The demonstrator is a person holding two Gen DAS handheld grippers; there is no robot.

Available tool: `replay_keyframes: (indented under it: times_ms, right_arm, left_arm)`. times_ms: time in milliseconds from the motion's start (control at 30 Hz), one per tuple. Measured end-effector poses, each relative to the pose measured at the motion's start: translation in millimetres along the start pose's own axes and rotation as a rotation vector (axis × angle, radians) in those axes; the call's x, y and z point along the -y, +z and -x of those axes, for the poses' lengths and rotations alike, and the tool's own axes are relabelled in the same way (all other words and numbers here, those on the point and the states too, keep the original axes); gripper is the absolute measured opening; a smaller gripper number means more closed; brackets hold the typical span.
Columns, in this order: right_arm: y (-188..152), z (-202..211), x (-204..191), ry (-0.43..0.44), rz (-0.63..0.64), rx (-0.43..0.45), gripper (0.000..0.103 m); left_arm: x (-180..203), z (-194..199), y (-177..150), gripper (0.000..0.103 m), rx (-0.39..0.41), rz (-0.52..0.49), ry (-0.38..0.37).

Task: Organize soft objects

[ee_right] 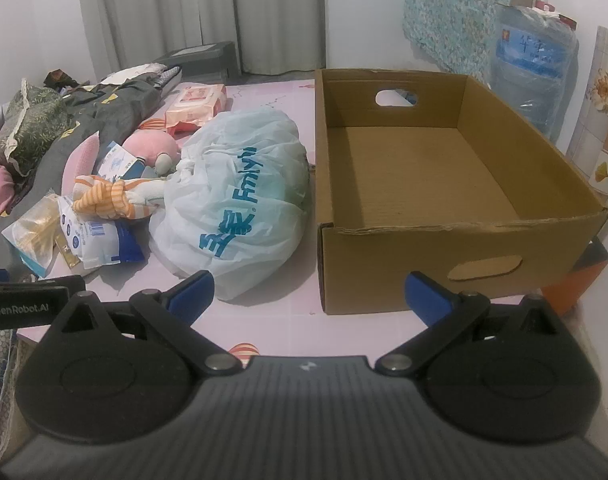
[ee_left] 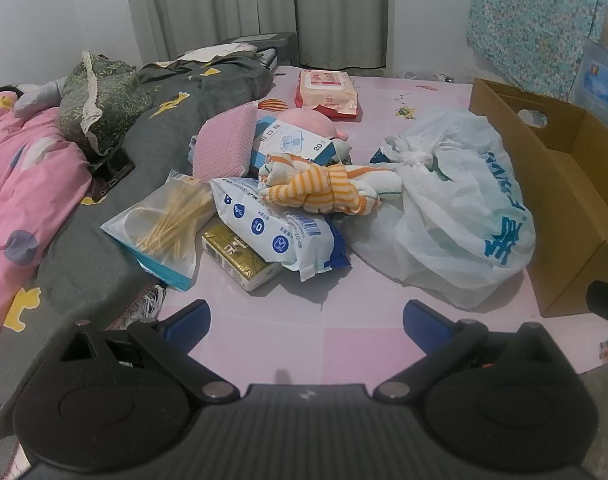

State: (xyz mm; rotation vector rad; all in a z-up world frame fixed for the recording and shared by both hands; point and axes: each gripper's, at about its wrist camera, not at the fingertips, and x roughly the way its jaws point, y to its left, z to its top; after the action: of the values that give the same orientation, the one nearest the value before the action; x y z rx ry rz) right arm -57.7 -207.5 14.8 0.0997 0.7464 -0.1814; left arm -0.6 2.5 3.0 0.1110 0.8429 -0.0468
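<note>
Both my claws, the left claw [ee_left: 306, 320] and the right claw [ee_right: 309, 290], are wide open and hold nothing. The tied plastic bag [ee_right: 240, 200] sits just ahead of my right claw. It looks soft, light and slippery, so I would grab its knot [ee_right: 184, 168]. The cardboard box [ee_right: 456, 256] beside it is empty.

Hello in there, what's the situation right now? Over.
Both jaws wide open, nothing held. Cardboard box bare inside. Soft pile unsorted: striped cloth bundle, tied plastic bag beside box. Path clear.
</note>
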Motion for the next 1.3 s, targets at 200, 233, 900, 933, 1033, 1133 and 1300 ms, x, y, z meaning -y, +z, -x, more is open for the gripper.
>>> replay_keyframes:
  times_ms: [200,233,900,933,1033,1133,1300]
  right_arm:
    - [0.4,0.0,-0.1,-0.001,0.000,-0.001,0.102]
    - [0.3,-0.2,-0.5,-0.001,0.000,-0.002,0.102]
    - [1.6,-0.1,-2.2,0.010,0.009,-0.016,0.102]
    - [1.5,-0.1,-2.3,0.009,0.009,-0.016,0.102]
    - [1.7,-0.4,-2.0,0.010,0.007,-0.018,0.102]
    - [1.7,-0.7,-1.9,0.009,0.007,-0.020,0.102]
    - [1.6,-0.8,-2.0,0.009,0.007,-0.020,0.102]
  left_arm:
    - [-0.1,0.0,0.0,0.103,0.000,0.000,0.000]
    - [-0.1,0.0,0.0,0.103,0.000,-0.001,0.000]
    - [-1.6,0.2,2.5,0.103,-0.006,0.008,0.003]
    - [-1.7,0.3,2.4,0.103,-0.006,0.008,0.002]
    - [-1.9,-0.2,2.0,0.103,-0.006,0.008,0.002]
    - [-1.9,-0.5,1.2,0.103,-0.007,0.009,0.002]
    - [-2.1,-0.9,0.8,0.103,-0.009,0.010,0.003]
